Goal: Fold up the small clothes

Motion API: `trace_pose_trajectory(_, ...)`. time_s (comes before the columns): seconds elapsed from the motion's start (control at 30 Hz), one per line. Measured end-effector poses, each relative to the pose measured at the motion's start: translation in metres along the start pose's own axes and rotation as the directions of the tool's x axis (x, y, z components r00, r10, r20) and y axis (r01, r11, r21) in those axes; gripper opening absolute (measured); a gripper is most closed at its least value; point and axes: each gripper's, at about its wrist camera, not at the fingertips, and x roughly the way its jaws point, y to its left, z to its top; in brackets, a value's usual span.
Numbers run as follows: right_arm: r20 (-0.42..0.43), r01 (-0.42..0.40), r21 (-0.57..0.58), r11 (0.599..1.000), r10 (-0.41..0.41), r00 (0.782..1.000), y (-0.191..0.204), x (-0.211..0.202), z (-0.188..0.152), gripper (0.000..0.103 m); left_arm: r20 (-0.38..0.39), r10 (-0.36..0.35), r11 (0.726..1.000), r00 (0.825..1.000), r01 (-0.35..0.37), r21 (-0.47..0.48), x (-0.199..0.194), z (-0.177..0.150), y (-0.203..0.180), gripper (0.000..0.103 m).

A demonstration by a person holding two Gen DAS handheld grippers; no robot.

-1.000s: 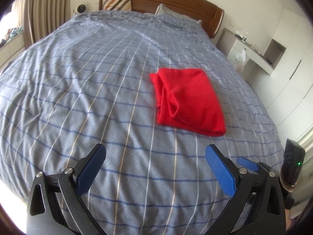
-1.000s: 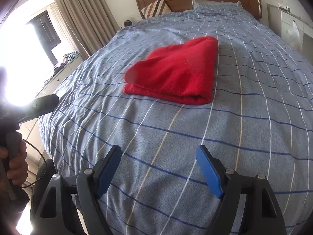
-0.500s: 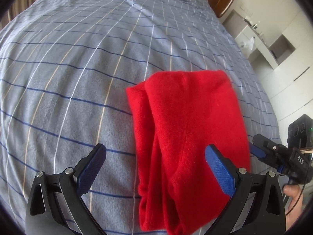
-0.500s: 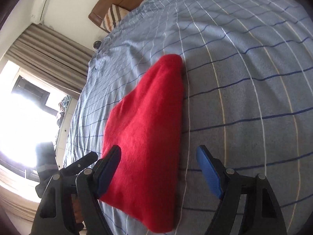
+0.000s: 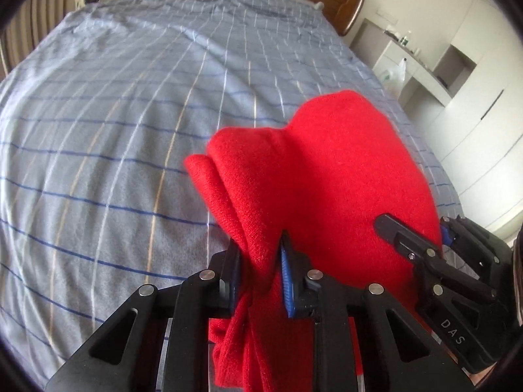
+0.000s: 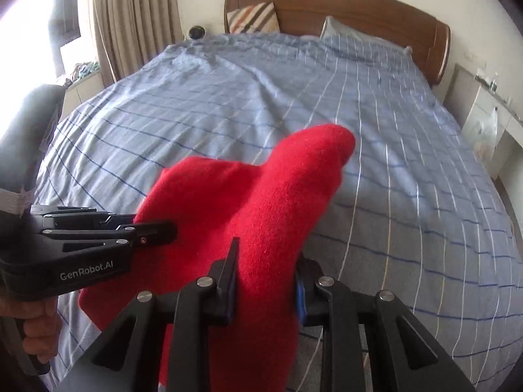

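The left gripper is closing its jaws, blue pads pinching a bunched edge of the folded red fleece garment. The right gripper is closing likewise, with the same cloth's thick fold gripped between its pads. The garment lifts off the blue checked bedspread, rising toward twelve o'clock. Wooden headboard beyond.

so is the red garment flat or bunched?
Bunched: red garment is gathered into folds between left hand-held gripper pads.
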Motion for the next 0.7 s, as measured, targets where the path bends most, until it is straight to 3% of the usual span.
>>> trace_pose_trajectory(0.03, 0.034, -0.005, 0.007, 1.0, 0.005, 0.999, -0.002, -0.01, 0.005, 0.027, 0.03, 0.014, 1.0, 0.999, -0.015, 0.014, -0.009, 0.005, -0.003, 0.024)
trace_pose_trajectory(0.1, 0.063, -0.037, 0.041, 0.998, 0.035, 0.997, -0.012, -0.017, 0.017, 0.034, 0.069, 0.082, 0.996, 0.994, -0.084, 0.028, -0.02, 0.01, -0.004, 0.046)
trace_pose_trajectory(0.13, 0.05, -0.057, 0.071, 0.996, 0.053, 0.997, -0.019, -0.016, 0.02, 0.041, 0.079, 0.138, 0.989, 0.987, -0.142, 0.038, -0.023, 0.01, -0.005, 0.071)
trace_pose_trajectory(0.17, 0.03, -0.055, 0.099, 0.994, 0.052, 0.998, -0.027, -0.015, 0.021, 0.065, 0.101, 0.193, 0.979, 0.976, -0.199, 0.049, -0.025, 0.008, -0.005, 0.086)
trace_pose_trajectory(0.2, 0.017, -0.024, 0.114, 0.993, 0.023, 1.0, -0.033, -0.016, 0.021, 0.088, 0.141, 0.232, 0.968, 0.962, -0.243, 0.066, -0.032, 0.002, -0.007, 0.087)
trace_pose_trajectory(0.23, 0.018, 0.012, 0.117, 0.993, -0.015, 1.0, -0.038, -0.023, 0.016, 0.093, 0.18, 0.263, 0.955, 0.948, -0.282, 0.088, -0.039, -0.006, -0.009, 0.09)
trace_pose_trajectory(0.3, 0.021, 0.068, 0.105, 0.992, -0.07, 0.997, -0.046, -0.036, 0.003, 0.094, 0.226, 0.328, 0.924, 0.917, -0.362, 0.127, -0.05, -0.024, -0.015, 0.098)
trace_pose_trajectory(0.4, -0.017, 0.128, 0.087, 0.988, -0.127, 0.992, -0.05, -0.065, -0.022, 0.094, 0.292, 0.369, 0.885, 0.882, -0.429, 0.179, -0.076, -0.058, -0.028, 0.101)
trace_pose_trajectory(0.5, -0.019, 0.137, 0.086, 0.987, -0.136, 0.991, -0.044, -0.1, -0.047, 0.095, 0.3, 0.377, 0.883, 0.876, -0.438, 0.17, -0.105, -0.087, -0.041, 0.103)
trace_pose_trajectory(0.63, 0.008, 0.139, 0.107, 0.985, -0.141, 0.99, -0.027, -0.152, -0.087, 0.099, 0.299, 0.435, 0.874, 0.85, -0.478, 0.089, -0.144, -0.121, -0.05, 0.103)
trace_pose_trajectory(0.7, -0.006, 0.139, 0.146, 0.979, -0.14, 0.99, -0.021, -0.167, -0.103, 0.099, 0.293, 0.43, 0.884, 0.854, -0.465, 0.057, -0.158, -0.138, -0.056, 0.103)
